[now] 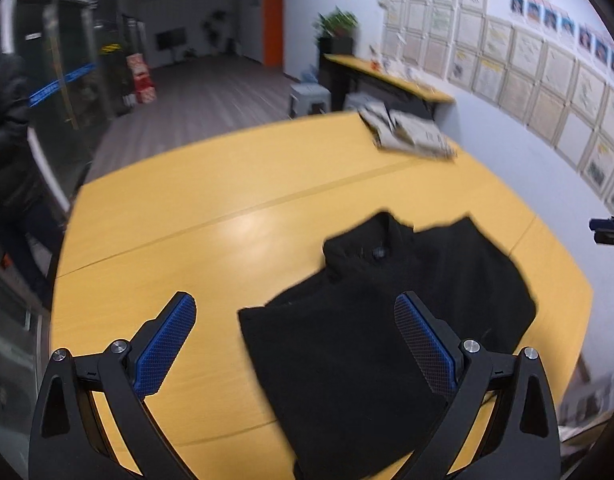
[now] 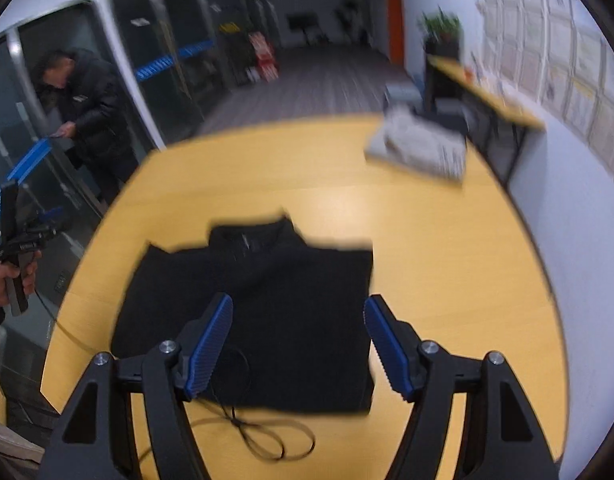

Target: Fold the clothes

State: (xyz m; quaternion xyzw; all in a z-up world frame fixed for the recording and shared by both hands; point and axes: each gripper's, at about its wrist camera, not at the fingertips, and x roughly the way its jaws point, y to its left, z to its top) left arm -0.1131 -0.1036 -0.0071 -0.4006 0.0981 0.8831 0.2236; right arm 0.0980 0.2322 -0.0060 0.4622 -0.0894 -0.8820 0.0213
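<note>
Folded black garment flat on yellow table, left gripper spread wide and holding nothing, right gripper likewise, grey folded pile at 1 o'clock.

1. The folded fleece garment is plain black, with a dark round button at its collar.
2. The wooden bench is honey-yellow with a faint grain and thin darker seam lines.
3. The left tongs are matte black with blue cross-hatched pads and silver pivot screws.
4. The right tongs are the same black, their blue pads ribbed.
5. The folded cloth at the far end of the bench is pale grey and cream with dark print.
6. A thin black cord loops on the yellow surface.
7. The wall is white, tiled with cream framed sheets.
</note>
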